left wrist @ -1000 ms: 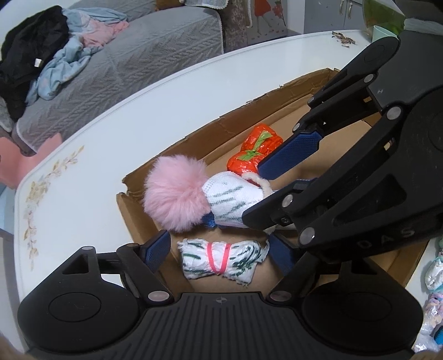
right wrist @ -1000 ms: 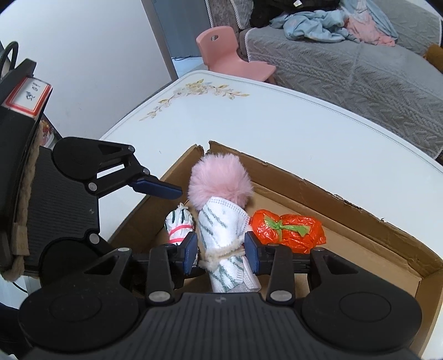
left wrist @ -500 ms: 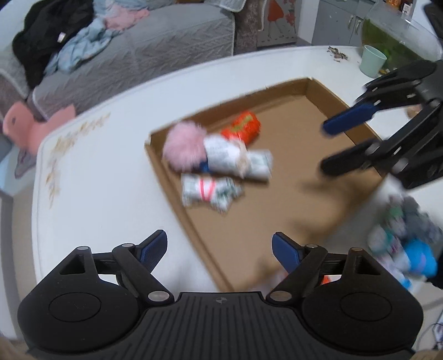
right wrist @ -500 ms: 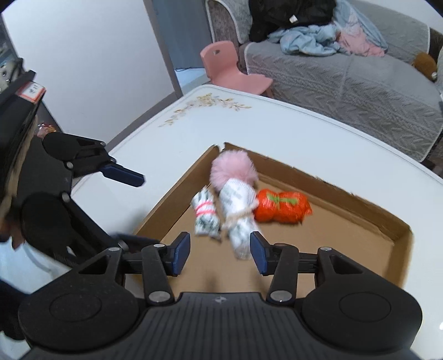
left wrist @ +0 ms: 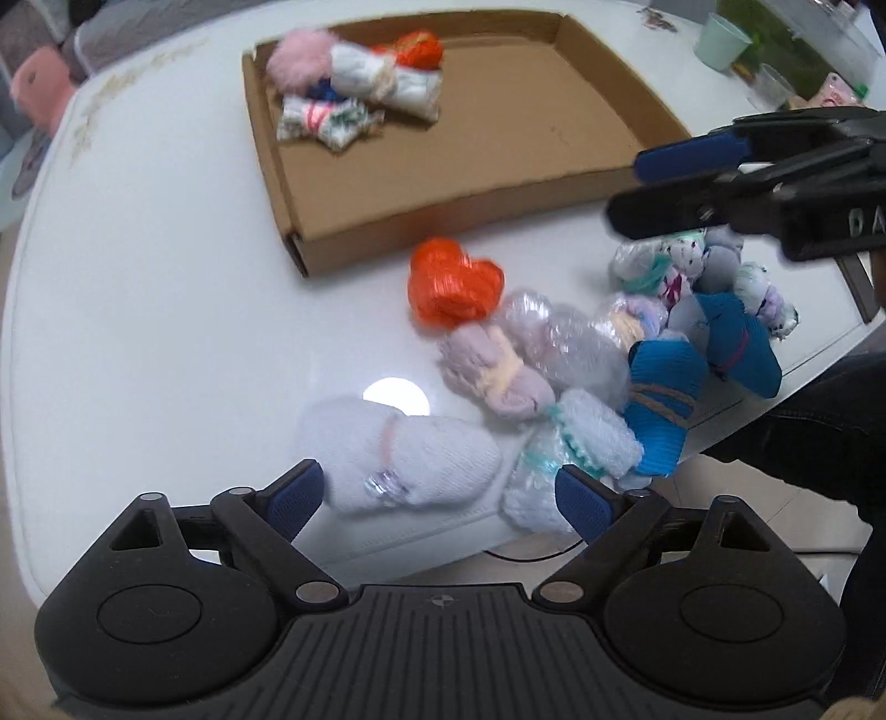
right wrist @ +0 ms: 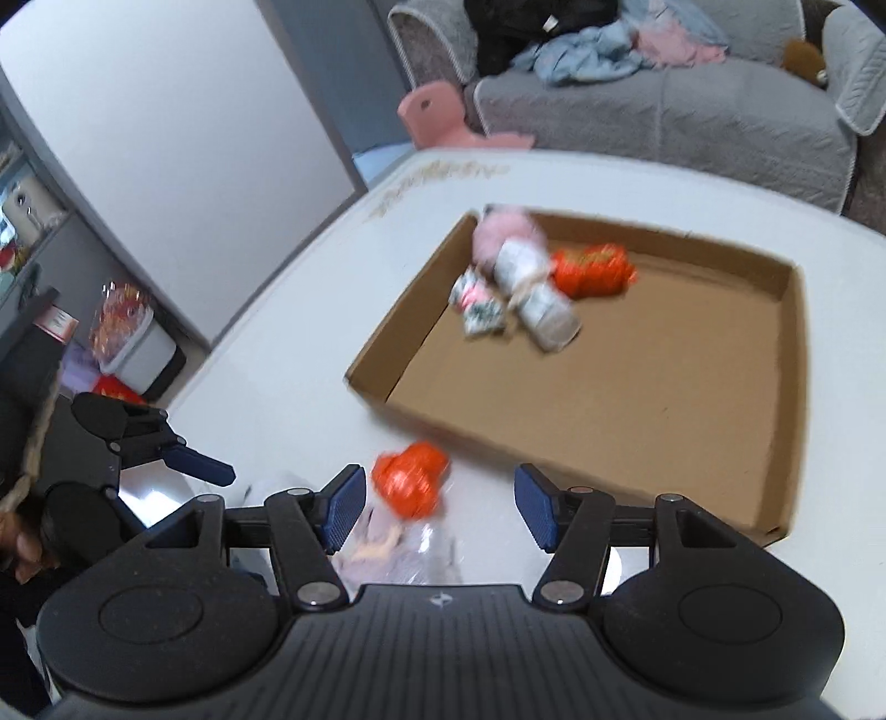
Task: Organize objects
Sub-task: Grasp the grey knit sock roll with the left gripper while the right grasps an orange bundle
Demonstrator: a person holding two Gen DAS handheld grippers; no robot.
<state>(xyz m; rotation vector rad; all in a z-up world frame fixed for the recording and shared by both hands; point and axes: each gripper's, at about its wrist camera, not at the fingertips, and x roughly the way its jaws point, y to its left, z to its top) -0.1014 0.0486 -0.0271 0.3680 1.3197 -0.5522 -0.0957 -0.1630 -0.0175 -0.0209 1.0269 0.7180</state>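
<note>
- Left claw: jaws spread wide and opening, nothing pinched; a white sock roll lies on the worktop below the gap, long axis across the picture, w/ a thin pink band round its middle.
- Right claw: jaws apart and opening, empty; an orange bundle lies on the worktop under the gap, not touched.
- Near worktop edge: a heap of rolled socks, lilac roll, two blue rolls, several clear-wrapped ones, touching each other and pointing in mixed directions. The orange bundle sits at the heap's far side, just beside the box wall.
- Cardboard box: shallow, open top, floor mostly bare. In its far corner, 4 things together: pink pompom, white striped roll lying diagonal, small roll w/ pink band in front, orange pack behind.
- Far: grey sofa w/ clothes, pink chair.
</note>
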